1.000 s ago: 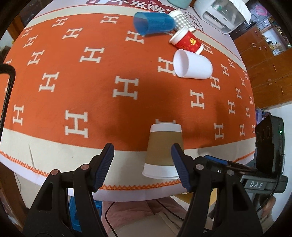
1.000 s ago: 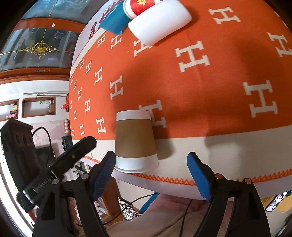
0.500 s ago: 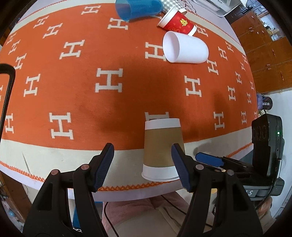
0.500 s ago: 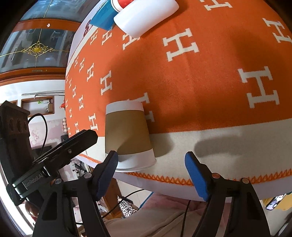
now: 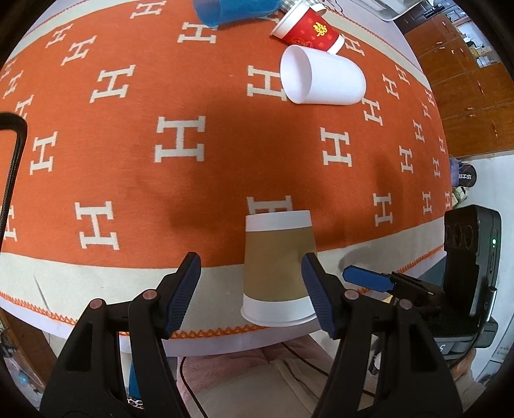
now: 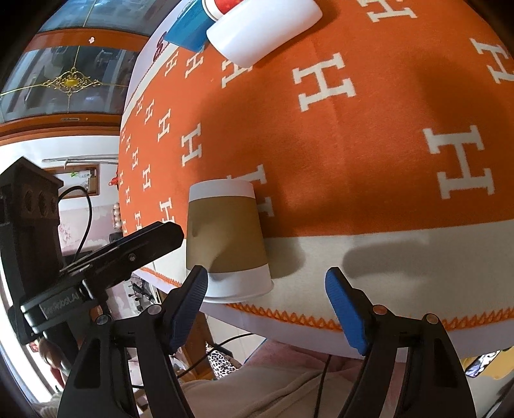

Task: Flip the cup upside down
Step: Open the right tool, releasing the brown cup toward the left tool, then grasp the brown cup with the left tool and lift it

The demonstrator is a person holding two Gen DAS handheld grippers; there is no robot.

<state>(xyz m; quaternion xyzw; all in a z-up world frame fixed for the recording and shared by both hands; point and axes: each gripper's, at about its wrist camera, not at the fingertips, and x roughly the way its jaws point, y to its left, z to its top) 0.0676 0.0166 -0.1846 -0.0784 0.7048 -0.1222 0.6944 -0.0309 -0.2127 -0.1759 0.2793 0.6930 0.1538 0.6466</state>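
A brown paper cup with white bands (image 5: 279, 268) stands rim-down near the table's front edge; it also shows in the right wrist view (image 6: 226, 239). My left gripper (image 5: 252, 291) is open and empty, its right finger close beside the cup. My right gripper (image 6: 268, 304) is open and empty, its left finger in front of the cup's rim. A white cup (image 5: 323, 78), a red cup (image 5: 308, 30) and a blue cup (image 5: 234, 11) lie on their sides at the far side.
The orange cloth with white H marks (image 5: 180, 141) covers the table. The cloth's front edge (image 5: 225, 331) lies just below the brown cup. The other gripper's body (image 5: 465, 273) shows at the right in the left wrist view.
Both grippers have moved forward and closer to the table, so the brown cup sits nearer the fingers. The cup has not moved.
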